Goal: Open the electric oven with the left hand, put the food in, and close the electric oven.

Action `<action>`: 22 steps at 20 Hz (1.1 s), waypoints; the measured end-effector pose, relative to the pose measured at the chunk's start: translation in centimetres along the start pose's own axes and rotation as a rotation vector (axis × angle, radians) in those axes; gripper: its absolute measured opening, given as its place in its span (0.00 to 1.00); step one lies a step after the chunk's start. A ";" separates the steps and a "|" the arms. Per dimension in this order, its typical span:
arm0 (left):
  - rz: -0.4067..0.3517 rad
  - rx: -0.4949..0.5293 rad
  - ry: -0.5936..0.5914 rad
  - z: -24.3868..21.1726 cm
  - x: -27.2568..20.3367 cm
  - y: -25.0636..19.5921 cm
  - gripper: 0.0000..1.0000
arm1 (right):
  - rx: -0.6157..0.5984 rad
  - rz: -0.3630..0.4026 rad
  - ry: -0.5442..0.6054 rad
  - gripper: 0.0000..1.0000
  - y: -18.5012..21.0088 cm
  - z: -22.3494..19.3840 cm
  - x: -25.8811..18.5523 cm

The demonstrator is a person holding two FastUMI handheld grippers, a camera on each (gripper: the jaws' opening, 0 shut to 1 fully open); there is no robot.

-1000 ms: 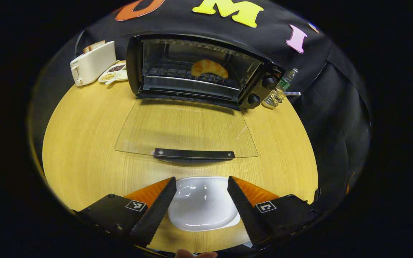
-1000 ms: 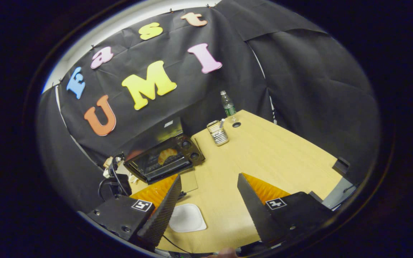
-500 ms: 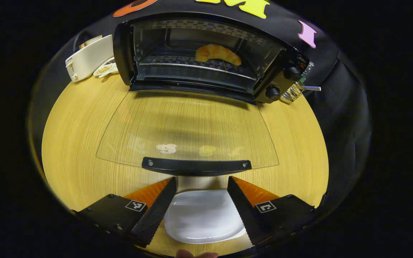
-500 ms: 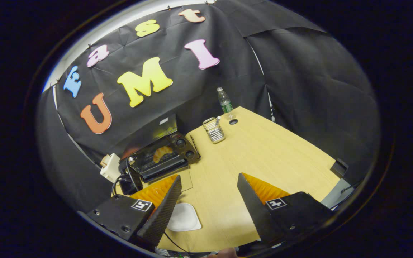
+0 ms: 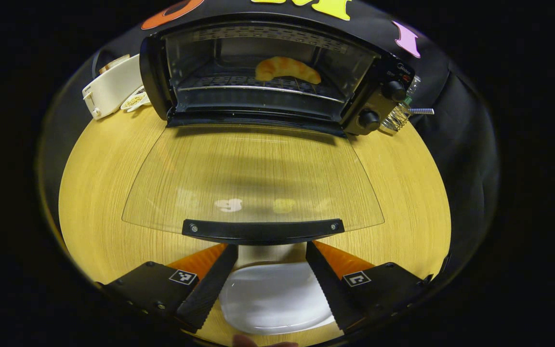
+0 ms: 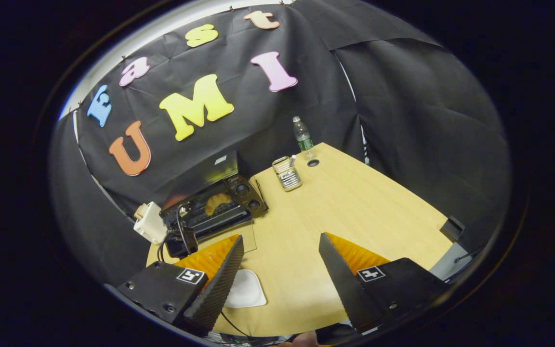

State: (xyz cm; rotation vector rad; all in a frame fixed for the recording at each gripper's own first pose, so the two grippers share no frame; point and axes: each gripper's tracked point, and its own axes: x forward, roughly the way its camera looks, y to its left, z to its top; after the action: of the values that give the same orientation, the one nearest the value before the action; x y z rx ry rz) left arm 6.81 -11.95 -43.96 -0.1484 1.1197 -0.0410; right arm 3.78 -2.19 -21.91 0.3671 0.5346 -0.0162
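Observation:
The black electric oven (image 5: 268,72) stands open at the back of the wooden table. A croissant (image 5: 284,69) lies on its wire rack. Its glass door (image 5: 253,178) is folded down flat, with the black handle (image 5: 263,229) at the near edge. My left gripper (image 5: 270,248) is open, its tips just short of the handle and over a white plate (image 5: 275,299). My right gripper (image 6: 281,238) is open and holds nothing, high above the table. From there the oven (image 6: 210,207), the croissant (image 6: 217,202) and the plate (image 6: 246,294) lie far below.
A white toaster (image 5: 109,86) and a small dish of grains (image 5: 135,100) stand left of the oven. To its right are a wire holder (image 5: 398,118) and a water bottle (image 6: 302,137). The right half of the table (image 6: 364,207) is bare wood.
My left gripper has moved forward and closer to the door handle, which now sits right at its fingertips. The right gripper has drifted only slightly. Both stay open.

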 end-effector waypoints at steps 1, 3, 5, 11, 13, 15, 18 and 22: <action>-0.003 0.006 -0.016 0.3 -0.4 0.0 0.94 | -0.003 0.001 -0.002 0.95 0.1 0.0 -0.1; -0.009 0.014 -0.067 1.6 -2.0 -0.3 0.94 | -0.004 0.007 -0.004 1.00 0.2 -0.1 -0.4; -0.010 0.037 -0.151 4.3 -4.3 -0.5 0.95 | -0.003 0.015 -0.002 1.00 0.5 -0.3 -0.6; 0.023 0.104 -0.349 14.7 -7.2 -0.3 0.95 | -0.002 0.015 0.000 0.96 0.4 -0.6 -1.7; 0.034 0.113 -0.398 18.0 -7.3 0.0 0.95 | 0.007 -0.003 -0.011 0.95 -0.4 -0.3 -2.2; 0.041 0.127 -0.436 20.4 -7.4 0.2 0.95 | 0.012 -0.025 -0.024 0.98 -1.2 0.2 -2.5; 0.044 0.122 -0.429 20.3 -7.3 0.2 1.00 | 0.009 -0.050 -0.049 0.95 -1.8 1.1 -2.9; 0.037 0.139 -0.550 22.2 -10.7 0.0 0.87 | -0.067 -0.028 -0.082 1.00 -0.6 2.9 -3.3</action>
State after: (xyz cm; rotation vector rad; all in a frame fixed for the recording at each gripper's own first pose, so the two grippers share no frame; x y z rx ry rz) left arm 22.05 -8.61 -24.92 -0.0105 0.5678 -0.0412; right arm 2.30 -4.02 -18.16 0.2927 0.4578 -0.0398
